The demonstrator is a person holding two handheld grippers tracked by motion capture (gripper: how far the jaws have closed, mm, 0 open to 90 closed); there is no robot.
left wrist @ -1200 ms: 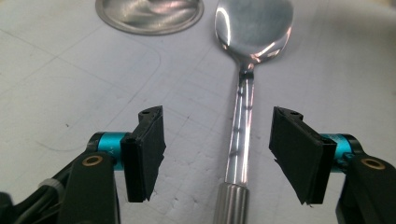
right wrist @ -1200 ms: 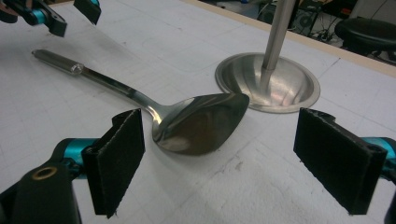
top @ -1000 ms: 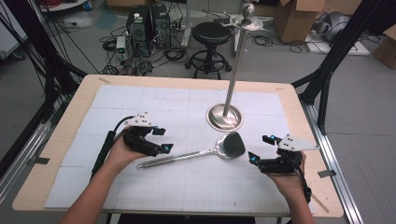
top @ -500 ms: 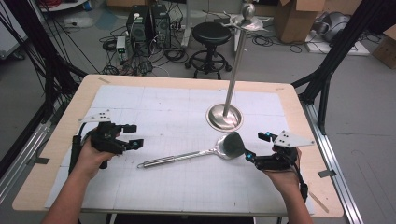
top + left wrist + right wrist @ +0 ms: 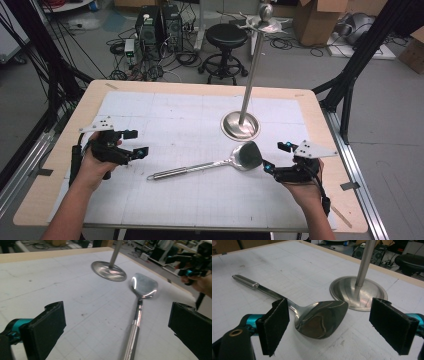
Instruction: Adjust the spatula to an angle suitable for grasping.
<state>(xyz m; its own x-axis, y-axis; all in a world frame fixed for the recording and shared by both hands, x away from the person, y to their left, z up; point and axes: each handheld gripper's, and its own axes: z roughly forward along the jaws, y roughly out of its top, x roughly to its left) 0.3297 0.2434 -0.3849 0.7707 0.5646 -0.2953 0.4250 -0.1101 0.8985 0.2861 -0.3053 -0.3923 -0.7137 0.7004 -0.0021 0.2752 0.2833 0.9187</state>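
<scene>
Spatula point(image 5: 210, 165): lay flat on the bench point(image 5: 165, 107), blade just in front of the stand's base, handle end pointing toward the left hand-held gripper.
Left hand-held gripper point(image 5: 136, 142): released – its jaws had just been opening, nothing between them, well apart from the handle tip.
Right hand-held gripper point(image 5: 276, 156): released, jaws spread wide, just beside the blade's edge without touching.
Doing it well: probably best to take the slim handle rather than the broad blade – polished steel may slip, so close squarely across it.
Materials: spatula mirror-bright metal, blade shallowly dished, handle round and ribbed at the end; stand point(image 5: 241, 125) a steel pole on a domed disc; bench covered in pale gridded paper.
</scene>
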